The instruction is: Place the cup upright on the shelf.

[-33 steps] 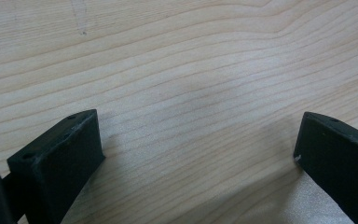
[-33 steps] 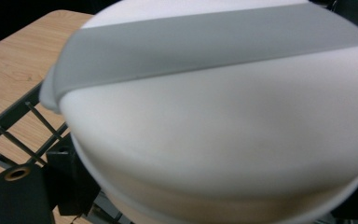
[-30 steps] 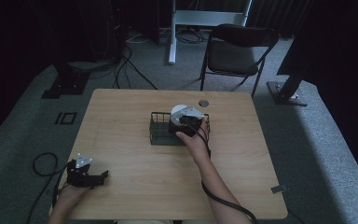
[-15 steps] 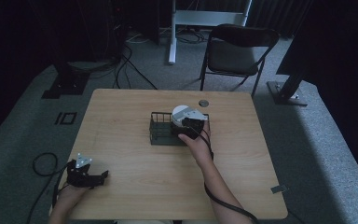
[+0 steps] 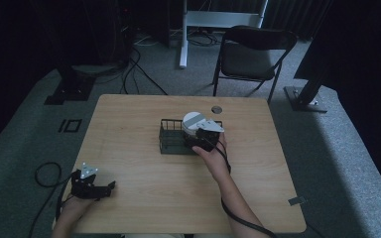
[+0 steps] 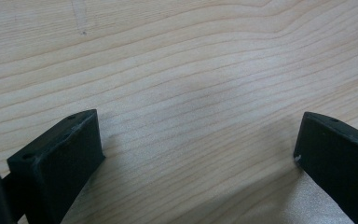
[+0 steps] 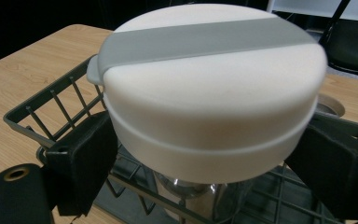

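The right gripper [image 5: 198, 141] sits at the near right corner of the rack [image 5: 171, 144], its jaws set wide around the white lidded box [image 7: 209, 88]. In the right gripper view each pad lies against the box's lower wall, one on either side, so the box looks clamped, not merely straddled. The box carries a grey band [image 7: 205, 39] across its lid and rides above the rack's wires, with a glass thing [image 7: 200, 198] inside the rack just under it; what that thing is I cannot tell.

Compared with a second ago, the box and the right gripper have moved only slightly, a little toward the rack's far right side. I take that as a slow move with the box held, either lifting it out of the rack or settling it in; which of the two the pictures do not settle.

The left gripper [image 5: 92, 183] rests on the table [image 5: 129, 119] well to the near left of the rack, where it was before. Its jaws stand wide apart with bare wood between them [image 6: 191, 116] and grip nothing.

A small round disc [image 5: 217, 109] lies on the table just beyond the rack's far right corner.
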A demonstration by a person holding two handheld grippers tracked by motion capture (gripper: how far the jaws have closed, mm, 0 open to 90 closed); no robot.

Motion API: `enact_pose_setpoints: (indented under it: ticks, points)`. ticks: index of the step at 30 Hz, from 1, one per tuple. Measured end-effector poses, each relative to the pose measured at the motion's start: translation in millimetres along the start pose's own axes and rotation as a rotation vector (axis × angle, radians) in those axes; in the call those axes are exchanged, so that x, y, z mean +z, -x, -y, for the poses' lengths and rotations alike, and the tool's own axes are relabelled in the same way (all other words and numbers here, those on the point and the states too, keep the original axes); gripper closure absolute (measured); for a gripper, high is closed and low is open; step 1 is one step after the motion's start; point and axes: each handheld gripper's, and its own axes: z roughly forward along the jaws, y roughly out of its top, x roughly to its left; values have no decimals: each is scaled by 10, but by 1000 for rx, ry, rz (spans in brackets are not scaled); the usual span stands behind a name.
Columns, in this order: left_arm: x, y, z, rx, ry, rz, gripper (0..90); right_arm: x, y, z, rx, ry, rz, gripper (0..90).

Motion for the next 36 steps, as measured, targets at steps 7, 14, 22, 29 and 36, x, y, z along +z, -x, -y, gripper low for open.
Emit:
enact_pose_setpoints:
  ticks: [7,14,22,29,36]
  points:
    - [0,0,0,0,0,0,12,-56,-3,18,-4,8,-11,110]
    - [0,0,0,0,0,0,12,-114,-5,39,-7,9,-19,110]
    - [0,-1,0,1,0,0,12,-220,14,35,-16,30,-24,110]
    - [-1,-2,0,2,-1,0,12,-347,36,67,-25,39,-44,111]
    - [1,1,0,-1,1,0,12,-446,84,140,-25,29,-50,111]
